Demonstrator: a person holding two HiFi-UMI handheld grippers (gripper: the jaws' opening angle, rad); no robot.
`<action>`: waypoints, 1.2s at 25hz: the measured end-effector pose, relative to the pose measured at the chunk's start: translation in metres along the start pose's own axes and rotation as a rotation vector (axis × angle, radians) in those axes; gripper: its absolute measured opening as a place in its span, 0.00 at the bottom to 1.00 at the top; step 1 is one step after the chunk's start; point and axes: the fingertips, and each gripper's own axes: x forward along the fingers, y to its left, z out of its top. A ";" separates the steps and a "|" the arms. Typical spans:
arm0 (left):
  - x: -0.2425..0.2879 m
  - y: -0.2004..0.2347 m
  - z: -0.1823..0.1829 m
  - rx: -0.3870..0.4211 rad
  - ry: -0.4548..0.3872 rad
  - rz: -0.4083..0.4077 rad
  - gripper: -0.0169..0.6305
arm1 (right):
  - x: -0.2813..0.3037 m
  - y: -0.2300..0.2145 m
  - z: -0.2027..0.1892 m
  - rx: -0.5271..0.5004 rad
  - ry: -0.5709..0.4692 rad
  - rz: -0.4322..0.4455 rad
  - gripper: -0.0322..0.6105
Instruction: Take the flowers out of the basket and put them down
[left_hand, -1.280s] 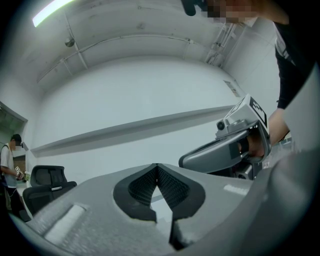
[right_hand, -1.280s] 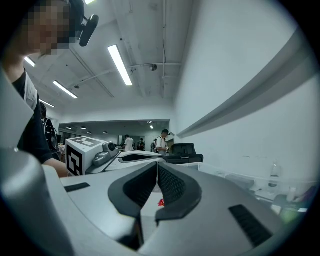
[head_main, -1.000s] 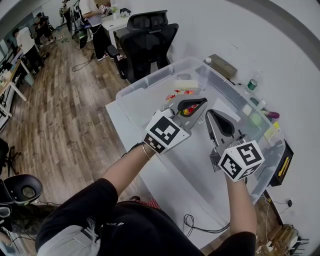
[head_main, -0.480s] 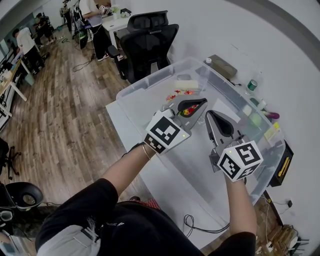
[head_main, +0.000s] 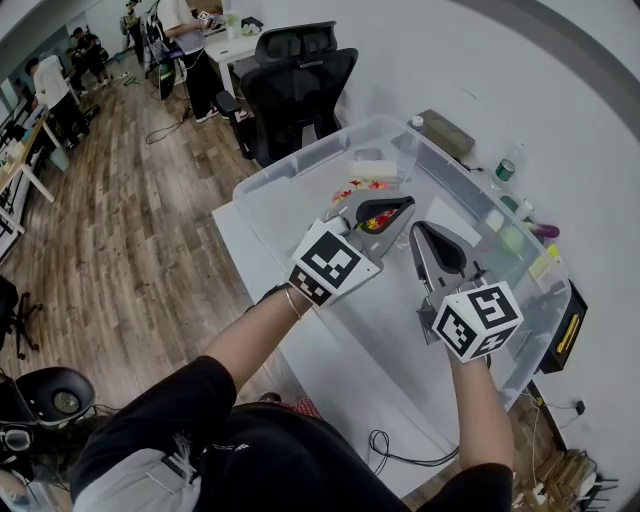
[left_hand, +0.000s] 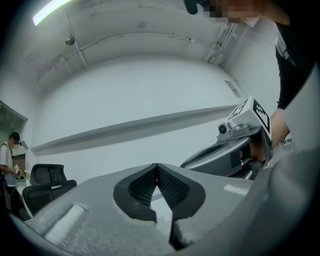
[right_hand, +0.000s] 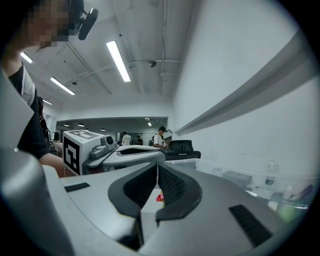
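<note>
Red and yellow flowers (head_main: 362, 186) lie in the clear plastic bin (head_main: 262, 190) on the white table; more of them (head_main: 376, 220) show through the left gripper's frame. My left gripper (head_main: 406, 204) hangs level over the bin, jaws shut, nothing between them (left_hand: 157, 167). Just to its right is my right gripper (head_main: 419, 227), also shut and holding nothing (right_hand: 157, 165). A bit of red flower (right_hand: 160, 198) shows below the right gripper's closed tips. Each gripper view shows the other gripper alongside: the right gripper (left_hand: 235, 150) and the left gripper (right_hand: 120, 150).
A white block (head_main: 372, 168) lies in the bin's far end. Bottles and small items (head_main: 505, 168) stand along the wall to the right, with a flat box (head_main: 447, 130) behind the bin. A black office chair (head_main: 300, 80) stands beyond the table. People stand in the far room.
</note>
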 end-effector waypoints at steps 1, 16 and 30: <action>0.000 0.000 0.000 0.000 0.000 0.000 0.02 | 0.000 0.000 0.000 0.002 0.001 -0.001 0.07; -0.001 0.005 -0.002 -0.004 0.008 0.027 0.02 | 0.000 -0.004 -0.008 0.020 0.022 -0.007 0.07; -0.013 0.029 -0.007 -0.033 0.024 0.129 0.02 | -0.002 -0.016 -0.014 -0.044 0.020 -0.064 0.07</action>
